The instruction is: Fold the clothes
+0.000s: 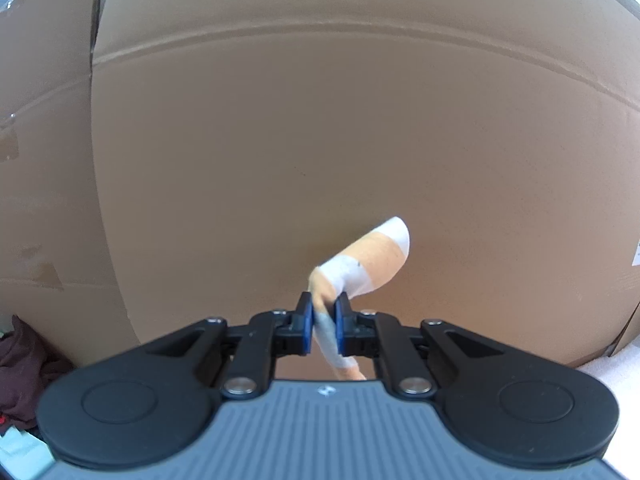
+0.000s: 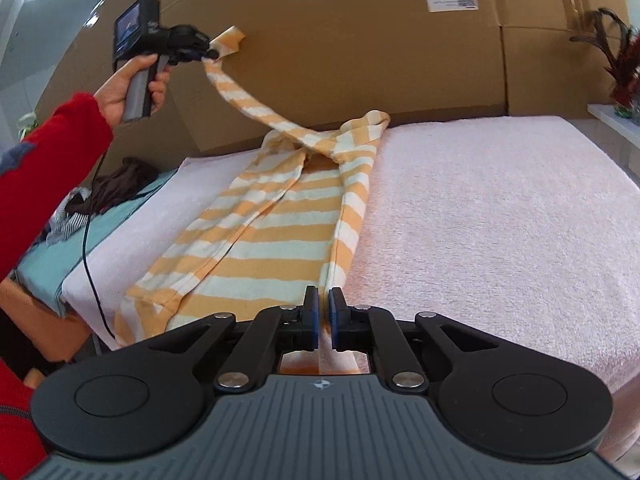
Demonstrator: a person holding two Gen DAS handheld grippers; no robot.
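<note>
An orange-and-white striped garment lies lengthwise on the pale pink towel-covered surface. One sleeve is lifted up and to the left, its end pinched in my left gripper, held by a hand in a red sleeve. In the left wrist view my left gripper is shut on that striped sleeve end, in front of cardboard. My right gripper is at the garment's near hem, shut on the fabric edge, which shows between and below the pads.
Large cardboard boxes form a wall right behind the surface. A pile of dark clothes lies on a teal cloth at the left. A red feathery ornament stands at the far right. A cable hangs from the left gripper.
</note>
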